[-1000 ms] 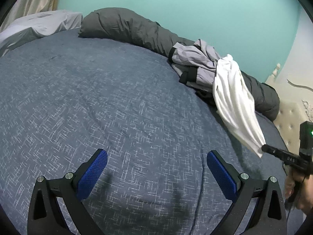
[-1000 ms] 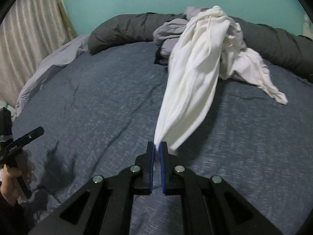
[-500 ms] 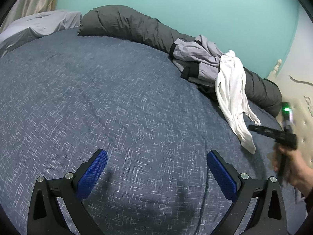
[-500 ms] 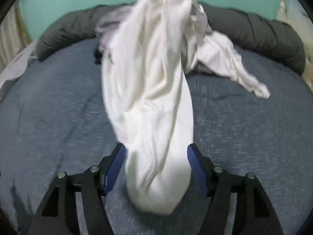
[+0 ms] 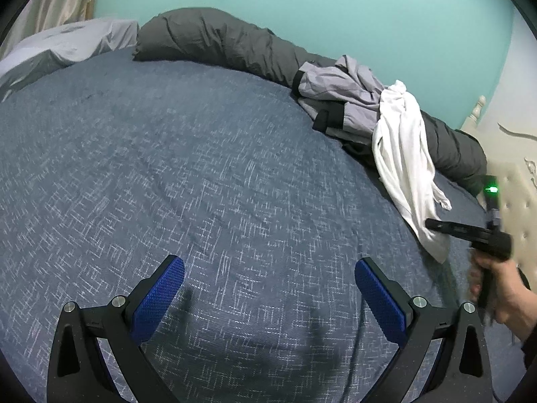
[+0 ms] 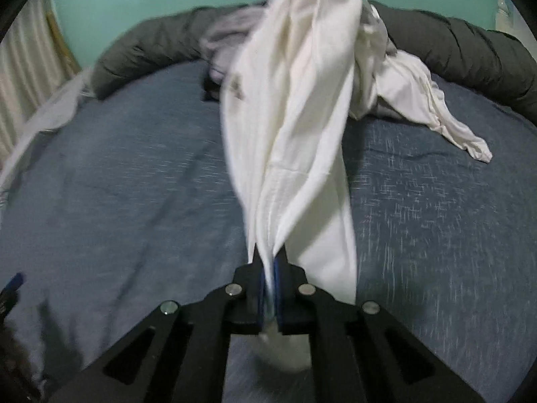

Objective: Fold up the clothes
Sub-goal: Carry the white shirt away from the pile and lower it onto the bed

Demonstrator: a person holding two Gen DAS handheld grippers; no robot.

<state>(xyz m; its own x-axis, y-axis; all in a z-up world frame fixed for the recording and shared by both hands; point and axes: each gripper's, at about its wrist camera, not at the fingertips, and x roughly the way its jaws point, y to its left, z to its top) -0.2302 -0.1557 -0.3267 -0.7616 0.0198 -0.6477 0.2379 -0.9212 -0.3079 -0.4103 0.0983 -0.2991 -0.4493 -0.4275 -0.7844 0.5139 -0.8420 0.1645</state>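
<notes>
A white garment (image 6: 295,107) stretches from a clothes heap at the back of the bed down to my right gripper (image 6: 268,262), which is shut on its near end. In the left wrist view the same white garment (image 5: 402,154) drapes off the heap at the right, and the right gripper (image 5: 433,225) reaches its lower end, held by a hand (image 5: 503,295). My left gripper (image 5: 268,285) hangs open over bare blue bedspread, with nothing between its blue pads. A grey jacket (image 5: 339,100) with black trim lies in the heap.
The blue patterned bedspread (image 5: 167,168) covers the wide bed. A dark grey rolled duvet (image 5: 218,40) runs along the back edge below a teal wall. A pale grey pillow (image 5: 60,43) lies at the far left. A cream tufted headboard (image 5: 517,201) stands on the right.
The right gripper let go of the white garment half a second ago, standing open around it, and has now shut on its near end again. The left gripper stayed open and still.
</notes>
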